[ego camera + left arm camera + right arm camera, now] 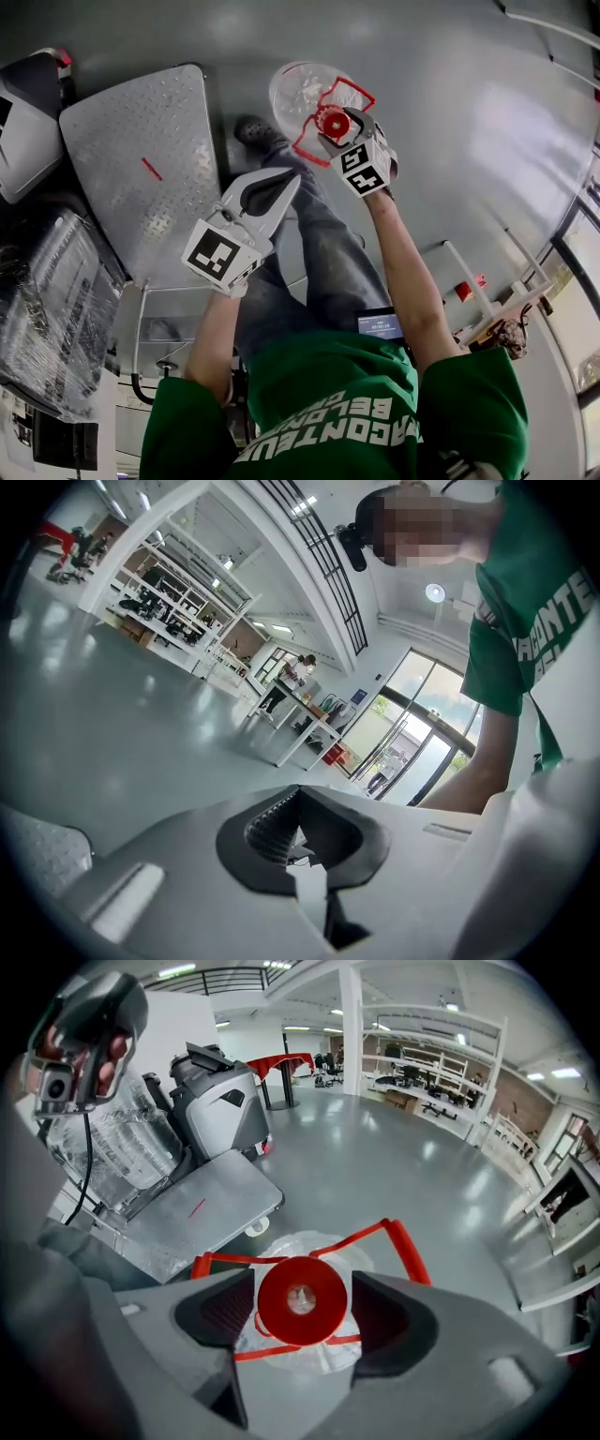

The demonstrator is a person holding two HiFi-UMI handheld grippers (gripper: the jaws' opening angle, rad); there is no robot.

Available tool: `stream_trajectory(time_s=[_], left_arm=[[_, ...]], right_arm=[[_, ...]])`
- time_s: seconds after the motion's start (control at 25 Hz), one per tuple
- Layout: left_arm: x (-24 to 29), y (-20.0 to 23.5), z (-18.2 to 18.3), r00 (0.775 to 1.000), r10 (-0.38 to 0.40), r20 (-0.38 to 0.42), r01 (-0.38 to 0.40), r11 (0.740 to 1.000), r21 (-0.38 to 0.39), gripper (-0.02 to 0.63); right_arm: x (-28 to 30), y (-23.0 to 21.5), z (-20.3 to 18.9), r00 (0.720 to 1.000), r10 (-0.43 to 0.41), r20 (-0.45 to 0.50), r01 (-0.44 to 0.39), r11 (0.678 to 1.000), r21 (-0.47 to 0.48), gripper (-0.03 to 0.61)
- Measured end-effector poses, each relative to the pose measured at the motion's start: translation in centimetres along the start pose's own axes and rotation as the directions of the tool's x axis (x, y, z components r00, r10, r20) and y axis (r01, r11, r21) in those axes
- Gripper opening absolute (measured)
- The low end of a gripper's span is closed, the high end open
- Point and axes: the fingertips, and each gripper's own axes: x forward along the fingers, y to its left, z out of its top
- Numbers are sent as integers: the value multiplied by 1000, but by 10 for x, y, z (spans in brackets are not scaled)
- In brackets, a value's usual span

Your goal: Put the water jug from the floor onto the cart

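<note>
The water jug (298, 92) is clear plastic with a red cap (334, 123) and a red carry handle (352, 89); it stands on the grey floor beside the cart (141, 159), a flat diamond-plate platform. My right gripper (337, 129) points down over the jug's top. In the right gripper view the red cap (302, 1300) sits between the open jaws of the right gripper (302, 1309), and the pads do not press on it. The red handle (405, 1241) loops behind the cap. My left gripper (281, 183) hovers above the person's leg, shut and empty, and its closed jaws show in the left gripper view (300, 803).
A grey floor machine (220, 1101) and a plastic-wrapped load (47, 309) stand past the cart. The person's shoe (258, 131) rests between cart and jug. A white frame (487, 300) lies at the right. Open grey floor spreads beyond the jug.
</note>
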Motion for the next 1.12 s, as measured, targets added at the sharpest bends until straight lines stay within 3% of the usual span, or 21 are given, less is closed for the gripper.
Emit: stream_trajectory(time_s=[0.24,0.6,0.8,1.12], left_arm=[[-4,8,0,1000,24,11,-24,1000,-13,11],[-8,13,2,998,50,24,-49,999,-23,11],[-6,18,3,997,63,38,-62,998,-33,11],[-6,18,3,996,72,53,-69,997,-45,11]], right_arm=[[14,1,-18,998,-15,-66,12,999,-33,304],[31,-2,-20,997,-11,-78,6,998,-62,304],[43,-1,-24,989,-6,-147,-10,994,-104,309],[45,-3,-24,992,-6,-128,-7,995,-101,322]])
